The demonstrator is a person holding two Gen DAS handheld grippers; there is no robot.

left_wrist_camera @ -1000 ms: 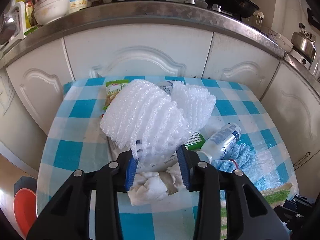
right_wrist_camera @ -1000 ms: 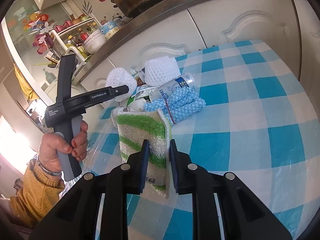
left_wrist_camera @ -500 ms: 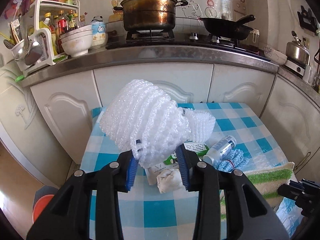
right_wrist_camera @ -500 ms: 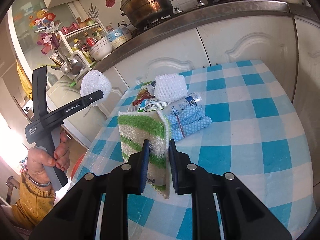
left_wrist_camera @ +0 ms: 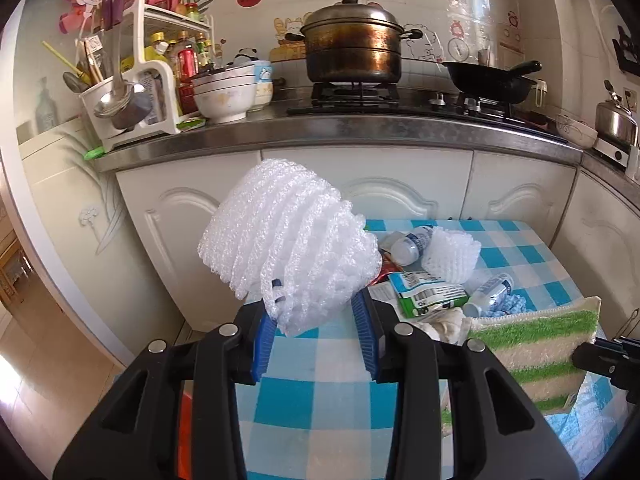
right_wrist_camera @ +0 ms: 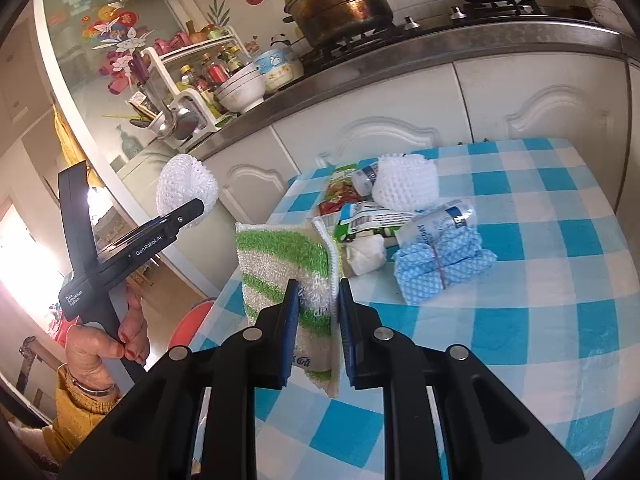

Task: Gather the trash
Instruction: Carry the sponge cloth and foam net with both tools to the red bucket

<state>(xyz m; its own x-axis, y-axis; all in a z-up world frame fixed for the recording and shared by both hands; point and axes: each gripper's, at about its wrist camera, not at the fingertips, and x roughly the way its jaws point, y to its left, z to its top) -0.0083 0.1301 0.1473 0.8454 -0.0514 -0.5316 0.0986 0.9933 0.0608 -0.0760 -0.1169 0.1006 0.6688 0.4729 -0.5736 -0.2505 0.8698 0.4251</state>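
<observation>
Left wrist: foam net (left_wrist_camera: 288, 248) clamped between blue jaws.

Ahead of the tool a row of white cabinet doors (left_wrist_camera: 384, 196) with raised arched panels runs under a steel-edged worktop (left_wrist_camera: 340, 128). On the worktop a gas hob (left_wrist_camera: 356, 96) carries a tarnished lidded pot (left_wrist_camera: 352, 52), and to its right a black wok (left_wrist_camera: 488, 80). Left of the pot stand stacked bowls (left_wrist_camera: 226, 94) and a white rack (left_wrist_camera: 152, 60) crowded with bottles and utensils. At the far right sits a steel kettle (left_wrist_camera: 616, 120). The tiled wall (left_wrist_camera: 440, 12) behind bears cartoon stickers and red and black lettering. Below the tool the counter wears a blue and white checked cloth (left_wrist_camera: 320, 396). Far left, a tan floor (left_wrist_camera: 36, 360) catches bright daylight.
</observation>
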